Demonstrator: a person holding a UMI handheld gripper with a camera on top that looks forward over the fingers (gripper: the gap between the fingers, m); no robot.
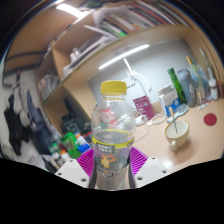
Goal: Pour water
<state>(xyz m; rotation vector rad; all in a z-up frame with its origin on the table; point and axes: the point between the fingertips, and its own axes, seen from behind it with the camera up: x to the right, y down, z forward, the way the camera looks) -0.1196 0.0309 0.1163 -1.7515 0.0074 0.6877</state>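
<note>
A clear plastic bottle [112, 135] with a yellow cap and a yellow-and-grey label stands upright between my fingers, held above the desk. My gripper [112, 160] is shut on the bottle, and its purple pads [86, 160] press the label from both sides. To the right, beyond the fingers, a pale cup [178, 134] sits on the wooden desk [200, 140]. The whole scene appears tilted.
Bottles, one of them green [173, 84], and a red-lidded container [209, 118] stand on the desk at the right. A white rounded jar [143, 108] sits behind the held bottle. Colourful blocks [72, 140] lie at the left, with shelves behind.
</note>
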